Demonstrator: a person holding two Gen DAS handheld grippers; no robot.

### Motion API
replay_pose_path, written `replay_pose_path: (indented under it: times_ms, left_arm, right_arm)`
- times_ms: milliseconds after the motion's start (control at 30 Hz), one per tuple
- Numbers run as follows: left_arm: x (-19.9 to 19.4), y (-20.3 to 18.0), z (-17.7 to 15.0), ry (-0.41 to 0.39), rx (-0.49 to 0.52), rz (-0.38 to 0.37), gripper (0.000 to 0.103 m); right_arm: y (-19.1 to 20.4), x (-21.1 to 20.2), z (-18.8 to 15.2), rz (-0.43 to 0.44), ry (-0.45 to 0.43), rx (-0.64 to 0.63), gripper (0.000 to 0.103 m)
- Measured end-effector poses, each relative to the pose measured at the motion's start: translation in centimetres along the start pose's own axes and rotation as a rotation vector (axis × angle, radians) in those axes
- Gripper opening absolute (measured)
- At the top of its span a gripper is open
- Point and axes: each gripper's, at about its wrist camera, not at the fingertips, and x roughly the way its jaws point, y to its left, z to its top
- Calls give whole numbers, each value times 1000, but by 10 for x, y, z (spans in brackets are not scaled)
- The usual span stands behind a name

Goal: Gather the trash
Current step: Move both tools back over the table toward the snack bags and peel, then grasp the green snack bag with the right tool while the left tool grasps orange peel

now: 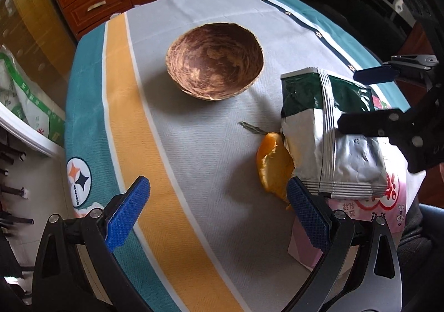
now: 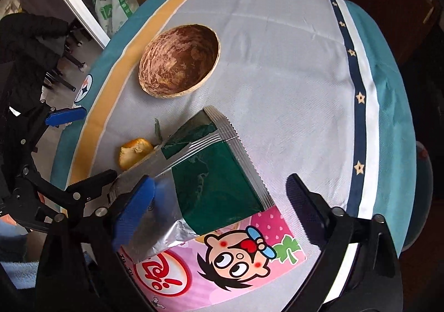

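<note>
Striped cloth covers the counter (image 1: pixel 194 145). Foil packet (image 2: pixel 211 173) lies lower centre atop pink carton (image 2: pixel 236 256), orange peel (image 1: pixel 273 165) beside. Both jaws are spread, nothing gripped. Right gripper (image 2: pixel 219 215) straddles the packet; slick foil may be pushed off.

Before you: one table (image 1: pixel 194 145) under a cloth with a grey centre, yellow and teal bands, and a navy star-printed stripe. On it you have:
- a brown mottled bowl (image 1: pixel 215 61), upright, well apart from the rest;
- an orange peel (image 1: pixel 273 165);
- a small green stem (image 1: pixel 249 127) just beside the peel;
- a pink cartoon-printed pack (image 2: pixel 236 253), lying flat at your near edge.
</note>
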Motion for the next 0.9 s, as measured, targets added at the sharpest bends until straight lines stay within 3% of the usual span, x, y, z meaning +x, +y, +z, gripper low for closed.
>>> replay_pose_path:
  times_ms: [233,300,500,833,867,900]
  left_arm:
    - [6,0,4,10,-11,-3,99]
    - [9,0,4,18,-14,-4,99]
    - [17,-4,6,45,-8,-10,99]
    - [18,-9,12,19,-8,-23,99]
    - [16,-10,12,6,-6,-32,97]
    - [14,-12,12,-5,-2,-44,86]
  right_arm:
    - [-13,-11,0,-30,-46,-6,30]
    - [-18,-13,-1,-17,-51,1,25]
    - [-34,-10,1,-51,-70,47,21]
    - [-101,-3,9,-133,-69,224,22]
    - [-104,-3,9,-126,-68,231,22]
    - [-106,-2,8,-114,-63,240,23]
